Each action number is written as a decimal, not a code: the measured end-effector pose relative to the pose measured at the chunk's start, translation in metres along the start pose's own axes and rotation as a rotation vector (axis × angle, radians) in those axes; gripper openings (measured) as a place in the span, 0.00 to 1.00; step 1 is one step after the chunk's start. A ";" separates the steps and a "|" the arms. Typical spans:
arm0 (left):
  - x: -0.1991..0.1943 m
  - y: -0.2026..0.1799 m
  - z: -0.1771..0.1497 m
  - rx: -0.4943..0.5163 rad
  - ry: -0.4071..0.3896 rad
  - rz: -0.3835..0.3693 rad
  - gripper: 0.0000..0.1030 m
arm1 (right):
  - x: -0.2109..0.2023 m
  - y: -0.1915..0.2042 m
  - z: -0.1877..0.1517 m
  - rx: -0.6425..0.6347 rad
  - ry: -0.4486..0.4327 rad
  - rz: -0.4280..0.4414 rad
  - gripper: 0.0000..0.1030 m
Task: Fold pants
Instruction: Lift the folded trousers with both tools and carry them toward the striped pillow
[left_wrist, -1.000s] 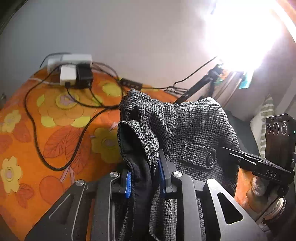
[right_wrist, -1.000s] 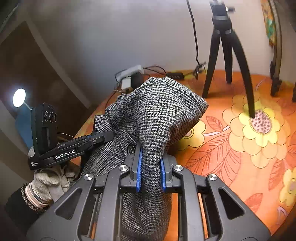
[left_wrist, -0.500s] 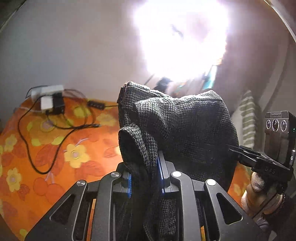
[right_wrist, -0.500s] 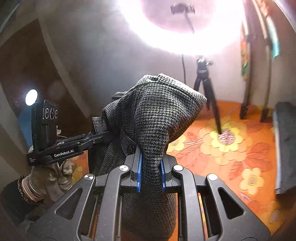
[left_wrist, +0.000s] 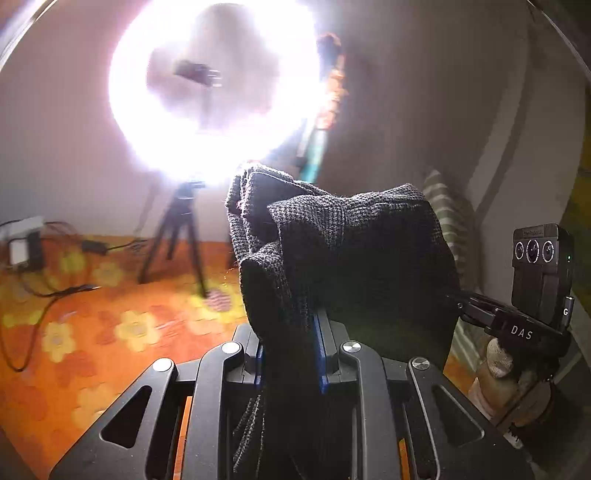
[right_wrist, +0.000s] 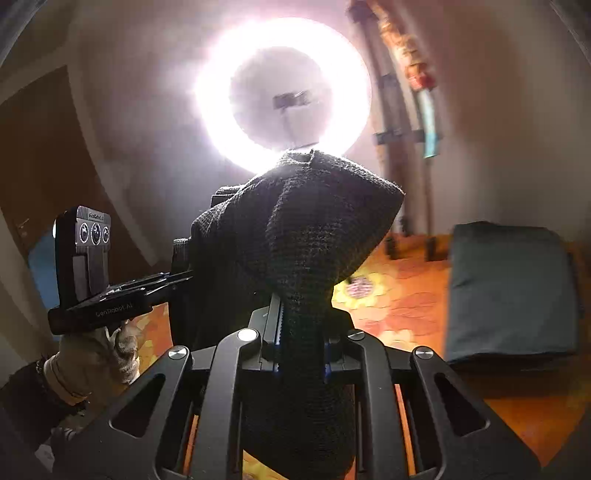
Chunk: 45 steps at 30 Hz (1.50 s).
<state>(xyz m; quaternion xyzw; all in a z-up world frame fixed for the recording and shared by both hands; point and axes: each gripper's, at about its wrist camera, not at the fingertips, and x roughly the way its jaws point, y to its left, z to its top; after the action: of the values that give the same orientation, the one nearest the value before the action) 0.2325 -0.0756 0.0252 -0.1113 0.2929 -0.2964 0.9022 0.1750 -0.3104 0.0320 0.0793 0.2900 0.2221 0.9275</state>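
Note:
The grey houndstooth pants (left_wrist: 354, 251) hang bunched between both grippers, lifted well above the orange flowered surface (left_wrist: 92, 332). My left gripper (left_wrist: 290, 354) is shut on one part of the waist; cloth drapes over its fingers. My right gripper (right_wrist: 301, 343) is shut on another part of the pants (right_wrist: 303, 229). Each gripper shows in the other's view: the right one at the right of the left wrist view (left_wrist: 517, 325), the left one at the left of the right wrist view (right_wrist: 110, 302). The pants look dark against the light.
A bright ring light (right_wrist: 282, 92) on a tripod (left_wrist: 177, 236) stands straight ahead. A folded dark garment (right_wrist: 513, 288) lies on the surface at the right. Power strips and cables (left_wrist: 33, 251) lie at the far left. A wall stands behind.
Both grippers have risen and tilted upward with the pants. The view has swung from the flowered surface toward the ring light. The grips have not changed.

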 end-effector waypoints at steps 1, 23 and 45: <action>0.009 -0.009 0.001 0.007 0.001 -0.016 0.18 | -0.007 -0.008 0.001 0.001 -0.005 -0.013 0.16; 0.165 -0.124 0.040 0.073 0.031 -0.144 0.18 | -0.067 -0.175 0.046 0.006 -0.037 -0.235 0.16; 0.278 -0.109 0.048 0.094 0.090 -0.039 0.13 | 0.031 -0.294 0.056 0.074 0.069 -0.259 0.16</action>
<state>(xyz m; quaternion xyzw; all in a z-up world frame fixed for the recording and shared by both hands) 0.3914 -0.3286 -0.0240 -0.0613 0.3165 -0.3322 0.8864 0.3371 -0.5587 -0.0186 0.0678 0.3375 0.0923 0.9343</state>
